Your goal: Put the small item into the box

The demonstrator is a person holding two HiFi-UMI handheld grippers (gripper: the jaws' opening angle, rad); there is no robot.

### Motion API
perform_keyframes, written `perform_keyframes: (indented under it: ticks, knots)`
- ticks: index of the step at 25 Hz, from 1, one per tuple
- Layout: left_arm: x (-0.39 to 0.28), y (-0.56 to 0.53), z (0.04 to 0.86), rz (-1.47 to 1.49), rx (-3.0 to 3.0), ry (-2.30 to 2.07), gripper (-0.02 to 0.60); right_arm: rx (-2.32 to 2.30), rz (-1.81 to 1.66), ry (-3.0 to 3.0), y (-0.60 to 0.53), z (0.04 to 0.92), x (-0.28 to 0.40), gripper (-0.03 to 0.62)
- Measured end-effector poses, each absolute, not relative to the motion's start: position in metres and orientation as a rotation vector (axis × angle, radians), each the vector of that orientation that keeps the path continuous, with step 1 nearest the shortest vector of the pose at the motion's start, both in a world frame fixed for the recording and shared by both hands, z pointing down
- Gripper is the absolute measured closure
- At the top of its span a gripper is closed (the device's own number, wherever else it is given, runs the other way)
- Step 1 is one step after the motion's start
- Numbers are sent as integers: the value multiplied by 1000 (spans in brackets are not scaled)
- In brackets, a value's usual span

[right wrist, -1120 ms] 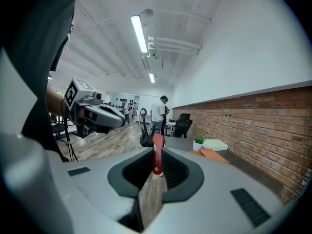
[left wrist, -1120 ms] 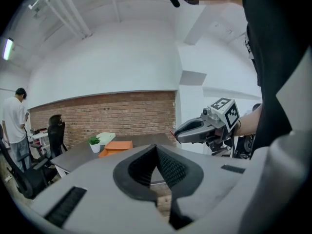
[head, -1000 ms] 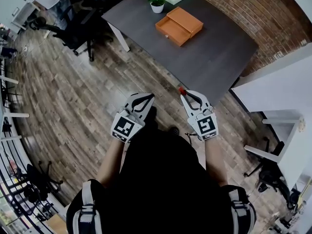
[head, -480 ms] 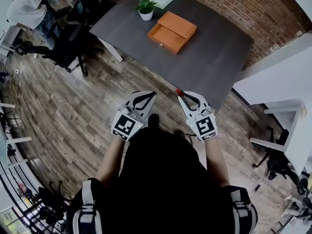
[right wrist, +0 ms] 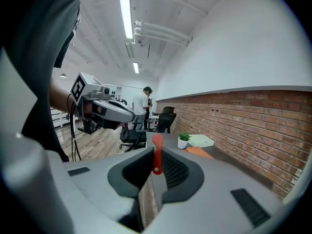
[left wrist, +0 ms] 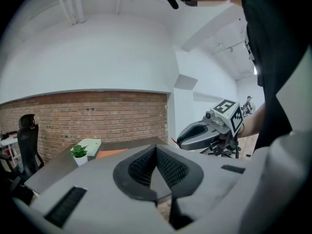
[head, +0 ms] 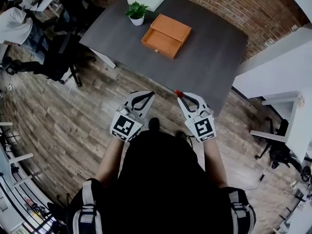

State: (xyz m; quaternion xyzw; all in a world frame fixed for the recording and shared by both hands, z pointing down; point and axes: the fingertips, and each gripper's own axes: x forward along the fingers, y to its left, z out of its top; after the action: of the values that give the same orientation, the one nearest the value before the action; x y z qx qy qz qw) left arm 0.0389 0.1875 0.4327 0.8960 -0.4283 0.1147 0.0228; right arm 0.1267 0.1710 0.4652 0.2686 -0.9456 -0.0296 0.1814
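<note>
Matt dark-grey table top point(head: 214, 57); smooth orange box point(head: 165, 35) (leather or board, unclear); wood-plank floor point(head: 63, 116); rough brick wall point(head: 229, 4). The right gripper point(right wrist: 155, 156) is matt grey plastic with ribbed black pads point(right wrist: 174, 169); the small item point(right wrist: 157, 143) looks like glossy red plastic

You have no text, number, brand or sign here that can be read. The only print is the black-and-white square marker point(head: 124, 126) on the cube behind the jaws of your left gripper point(head: 150, 94), and its twin marker point(head: 203, 127) on the cube behind the jaws of your right gripper point(head: 179, 95). Both are block patterns, not letters or digits.
</note>
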Motion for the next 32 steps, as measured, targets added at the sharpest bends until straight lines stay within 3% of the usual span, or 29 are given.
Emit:
perform_keyframes:
  ticks: [32]
  knots:
    - [-24,191,443,325,2794,-1259,560,772,-103,-2628,178,474,58,530]
